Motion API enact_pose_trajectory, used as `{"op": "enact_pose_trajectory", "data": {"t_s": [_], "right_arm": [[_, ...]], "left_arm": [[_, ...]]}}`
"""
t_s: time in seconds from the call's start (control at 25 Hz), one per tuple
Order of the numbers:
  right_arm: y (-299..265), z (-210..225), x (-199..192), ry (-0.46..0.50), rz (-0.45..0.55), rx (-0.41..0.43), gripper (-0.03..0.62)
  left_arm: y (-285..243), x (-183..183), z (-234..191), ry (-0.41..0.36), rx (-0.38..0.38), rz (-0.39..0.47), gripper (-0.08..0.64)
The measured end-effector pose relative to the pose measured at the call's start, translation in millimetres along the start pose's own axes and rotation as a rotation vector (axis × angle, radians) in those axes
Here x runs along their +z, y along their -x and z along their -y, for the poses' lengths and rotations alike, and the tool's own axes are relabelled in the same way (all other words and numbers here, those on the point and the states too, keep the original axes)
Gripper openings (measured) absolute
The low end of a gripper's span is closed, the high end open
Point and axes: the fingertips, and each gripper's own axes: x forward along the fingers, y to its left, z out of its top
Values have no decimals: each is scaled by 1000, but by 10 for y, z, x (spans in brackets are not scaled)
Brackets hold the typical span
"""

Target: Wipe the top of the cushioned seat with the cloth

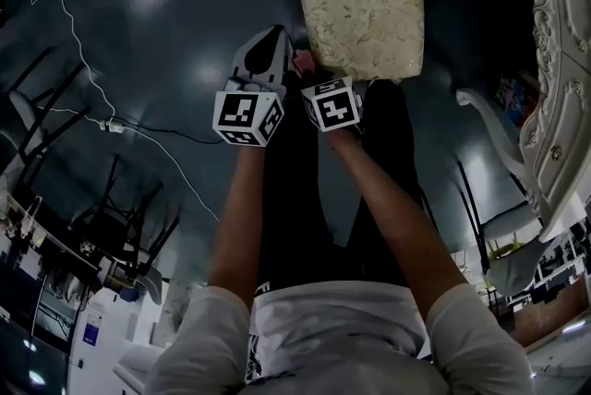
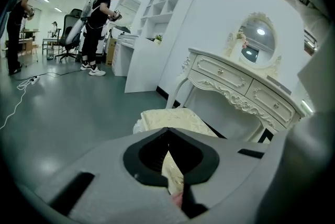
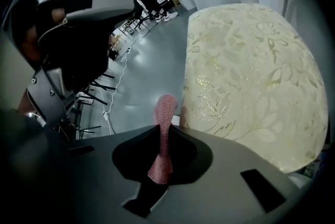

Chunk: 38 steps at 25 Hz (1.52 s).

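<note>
Both forearms reach forward and down, side by side, marker cubes up.

Right gripper [image 3: 167, 126]: fingers closed on a pink knitted cloth [image 3: 164, 108], which stands up as a narrow bunched strip.

Left gripper [image 2: 167, 133]: fingers meet at the tips. A pink scrap shows low between them; grip uncertain.

The cloth is over the dark grey floor [image 1: 138, 24], just off the near edge of the cream floral cushioned seat [image 3: 251, 71], not on its top. This fits either coming on for a pass or coming off one. A good wipe wants the cloth laid flat, not edge-on.

Beyond: white carved dressing table [image 2: 235, 87].

both arms reach forward; left gripper [image 2: 167, 133] fingers together, right gripper [image 3: 165, 131] fingers pinch cloth [image 3: 166, 110].
</note>
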Motion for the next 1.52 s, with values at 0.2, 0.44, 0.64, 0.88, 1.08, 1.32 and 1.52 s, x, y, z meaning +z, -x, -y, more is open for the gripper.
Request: {"op": "enact_pose_trajectory", "data": {"t_s": [0.2, 0.44, 0.64, 0.88, 1.08, 1.32, 1.52], "right_arm": [[194, 141, -42, -51, 16, -4, 31], [543, 532, -95, -77, 58, -32, 31], [913, 1187, -187, -167, 112, -80, 31], [1311, 1909, -249, -183, 167, -113, 31], [1412, 2138, -294, -184, 184, -130, 31], [1399, 2407, -392, -216, 172, -179, 31], [1234, 2574, -414, -194, 114, -183, 29]], "left_arm": [[-54, -25, 110, 3, -10, 3, 12], [-235, -26, 353, 9, -23, 12, 12], [-414, -73, 696, 6, -50, 5, 12], [-621, -169, 1137, -15, -95, -12, 12], [-746, -198, 1413, -32, -111, -15, 12], [-755, -216, 1562, -45, -104, -12, 12], [-693, -247, 1672, -31, -92, -5, 12]]}}
